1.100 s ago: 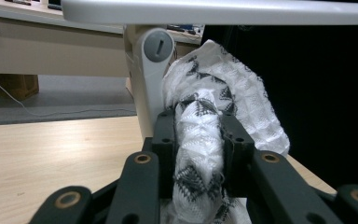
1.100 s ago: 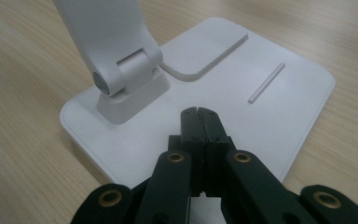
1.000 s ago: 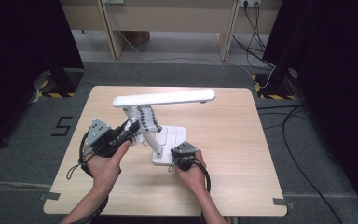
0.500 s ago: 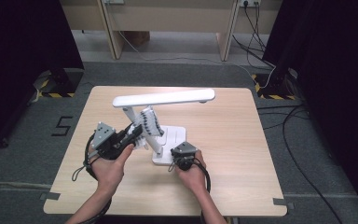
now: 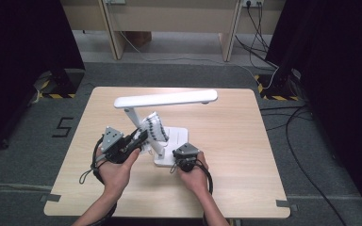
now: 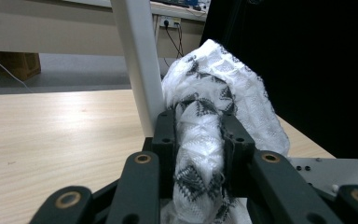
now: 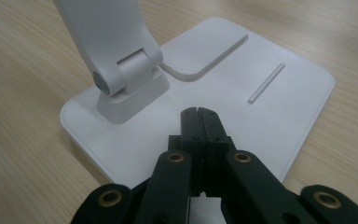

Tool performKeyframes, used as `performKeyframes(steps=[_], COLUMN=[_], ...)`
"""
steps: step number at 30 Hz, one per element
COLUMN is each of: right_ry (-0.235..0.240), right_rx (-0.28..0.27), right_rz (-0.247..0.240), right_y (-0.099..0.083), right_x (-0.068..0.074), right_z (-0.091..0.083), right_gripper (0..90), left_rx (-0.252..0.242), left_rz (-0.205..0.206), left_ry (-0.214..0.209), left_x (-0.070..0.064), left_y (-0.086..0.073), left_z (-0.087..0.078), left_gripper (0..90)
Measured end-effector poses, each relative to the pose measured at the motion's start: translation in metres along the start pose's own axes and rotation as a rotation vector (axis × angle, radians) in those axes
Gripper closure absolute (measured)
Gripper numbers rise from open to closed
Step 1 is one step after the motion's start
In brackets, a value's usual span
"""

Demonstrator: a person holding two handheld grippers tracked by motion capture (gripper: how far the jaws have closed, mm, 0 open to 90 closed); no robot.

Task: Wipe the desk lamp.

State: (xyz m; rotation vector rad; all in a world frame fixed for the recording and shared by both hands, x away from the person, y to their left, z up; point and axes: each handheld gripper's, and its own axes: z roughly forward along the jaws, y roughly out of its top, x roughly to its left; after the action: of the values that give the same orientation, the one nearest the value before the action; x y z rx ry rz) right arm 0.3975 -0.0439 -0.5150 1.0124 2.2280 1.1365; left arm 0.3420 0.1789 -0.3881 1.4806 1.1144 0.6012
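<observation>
Two grippers are working at a white desk lamp (image 5: pixel 162 101) in the centre of the high view: at left of centre, the left gripper (image 5: pixel 133 141) is clamping a patterned white cloth (image 6: pixel 200 135) just beside the lamp's post (image 6: pixel 137 60). Right of it, the right gripper (image 5: pixel 185 162), jaws pressed together and empty, is bearing on the lamp's base (image 7: pixel 261 60), apparently steadying it. Wiping the post seems to be under way, with the lamp's head (image 5: pixel 166 99) probably remaining.

Knitted white cloth (image 6: pixel 205 135), black-patterned, rough; lamp (image 7: pixel 242 93) smooth matt white plastic; table (image 5: pixel 245 160) pale wood-grain, smooth.
</observation>
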Motion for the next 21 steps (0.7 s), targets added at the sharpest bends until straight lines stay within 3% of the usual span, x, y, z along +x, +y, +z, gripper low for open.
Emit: performKeyframes(steps=[21], right_ry=[0.001], right_rx=[0.0], right_rz=[-0.005], right_y=[0.0], right_x=[0.0], right_z=[0.0], right_gripper=[90.0], left_rx=[0.085], left_rz=[0.013], left_ry=[0.019], left_x=[-0.005], left_y=[-0.028], left_z=[0.02], left_gripper=[71.2])
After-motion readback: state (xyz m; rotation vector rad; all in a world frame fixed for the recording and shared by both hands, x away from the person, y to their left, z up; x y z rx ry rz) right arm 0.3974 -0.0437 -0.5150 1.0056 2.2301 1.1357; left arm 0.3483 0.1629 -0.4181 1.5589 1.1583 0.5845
